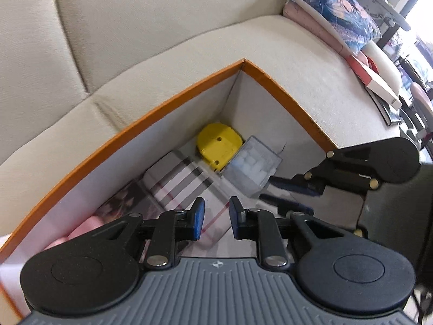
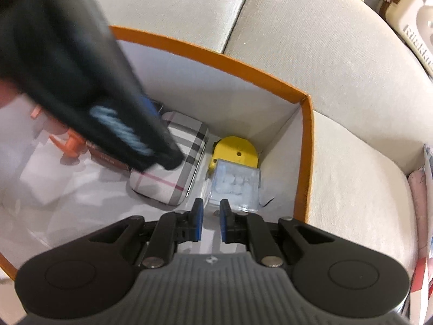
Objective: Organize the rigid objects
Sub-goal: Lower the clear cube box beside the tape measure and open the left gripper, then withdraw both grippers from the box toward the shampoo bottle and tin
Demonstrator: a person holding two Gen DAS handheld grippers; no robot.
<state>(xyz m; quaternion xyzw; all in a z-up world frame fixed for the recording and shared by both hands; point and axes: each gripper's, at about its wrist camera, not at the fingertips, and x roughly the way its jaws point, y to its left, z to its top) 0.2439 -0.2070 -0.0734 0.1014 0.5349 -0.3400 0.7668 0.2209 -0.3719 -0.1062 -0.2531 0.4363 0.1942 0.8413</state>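
An orange-rimmed box (image 1: 167,103) with white walls sits on a beige sofa; it also shows in the right wrist view (image 2: 243,65). In its corner lie a yellow plastic piece (image 1: 217,145) (image 2: 235,153), a clear case of white pieces (image 1: 253,166) (image 2: 235,185) and a plaid case (image 1: 184,184) (image 2: 176,173). My left gripper (image 1: 215,218) is open and empty above the plaid case. My right gripper (image 2: 210,220) is open and empty just short of the clear case; it also shows in the left wrist view (image 1: 284,195).
An orange plastic object (image 2: 69,142) and a red-brown box (image 2: 108,159) lie further left in the box. Pink items (image 1: 81,233) lie at its left end. Cushions (image 1: 333,8) and a flat red-white box (image 1: 376,81) sit on the sofa's right.
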